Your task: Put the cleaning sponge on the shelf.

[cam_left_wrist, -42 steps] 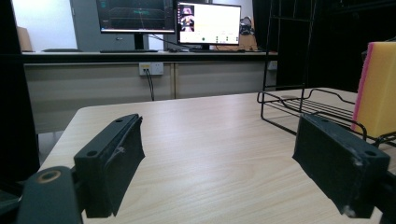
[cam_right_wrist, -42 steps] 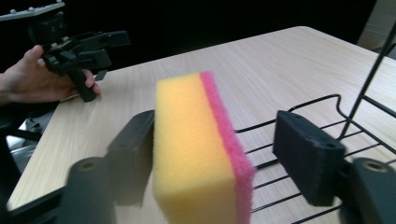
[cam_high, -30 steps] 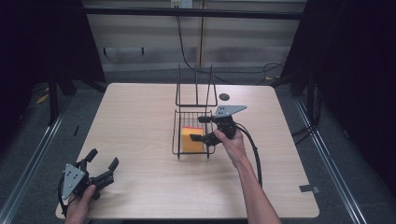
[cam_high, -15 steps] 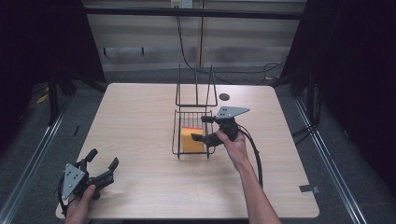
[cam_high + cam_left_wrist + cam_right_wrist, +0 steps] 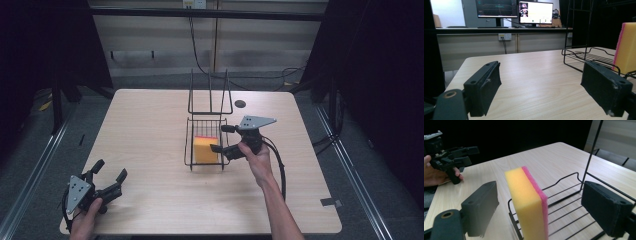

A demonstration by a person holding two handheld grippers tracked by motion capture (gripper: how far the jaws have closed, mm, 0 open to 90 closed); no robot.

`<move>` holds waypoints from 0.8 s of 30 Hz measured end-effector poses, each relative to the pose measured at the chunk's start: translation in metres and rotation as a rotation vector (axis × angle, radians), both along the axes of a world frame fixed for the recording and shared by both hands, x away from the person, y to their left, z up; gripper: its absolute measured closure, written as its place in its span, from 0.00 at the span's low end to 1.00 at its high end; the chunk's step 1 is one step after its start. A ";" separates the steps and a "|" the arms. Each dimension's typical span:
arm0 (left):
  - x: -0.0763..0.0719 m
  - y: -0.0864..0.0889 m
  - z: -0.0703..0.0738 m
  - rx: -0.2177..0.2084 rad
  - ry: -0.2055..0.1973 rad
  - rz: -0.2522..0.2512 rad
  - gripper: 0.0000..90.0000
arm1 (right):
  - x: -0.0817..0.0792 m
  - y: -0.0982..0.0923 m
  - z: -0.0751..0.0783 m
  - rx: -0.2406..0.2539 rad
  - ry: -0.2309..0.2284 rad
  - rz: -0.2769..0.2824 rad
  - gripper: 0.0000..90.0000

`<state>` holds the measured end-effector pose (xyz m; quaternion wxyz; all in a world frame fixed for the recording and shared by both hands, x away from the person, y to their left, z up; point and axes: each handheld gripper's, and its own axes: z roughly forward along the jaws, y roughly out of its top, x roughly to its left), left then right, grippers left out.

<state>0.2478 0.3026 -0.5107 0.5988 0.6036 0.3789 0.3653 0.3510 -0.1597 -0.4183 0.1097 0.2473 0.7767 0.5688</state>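
Sponge (image 5: 206, 149) stands on edge in wire basket (image 5: 189, 145), at basket's front end. Yellow side faces front, pink layer behind.

Right claw (image 5: 223, 138) just right of basket, jaws wide apart, pointing at sponge. In right gripper view, sponge (image 5: 528, 203) sits between jaws, not touching either.

Left claw (image 5: 110, 174) far left of basket, near desk (image 5: 150, 120) front corner. Jaws wide, nothing in them.
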 end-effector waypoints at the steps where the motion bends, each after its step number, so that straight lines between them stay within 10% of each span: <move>1: 0.000 0.000 0.000 0.000 0.000 0.000 0.17 | 0.000 0.000 0.000 0.000 0.000 0.000 0.15; 24: 0.000 0.000 0.000 0.000 0.000 0.000 0.17 | -0.043 -0.031 -0.013 0.036 -0.043 -0.186 0.16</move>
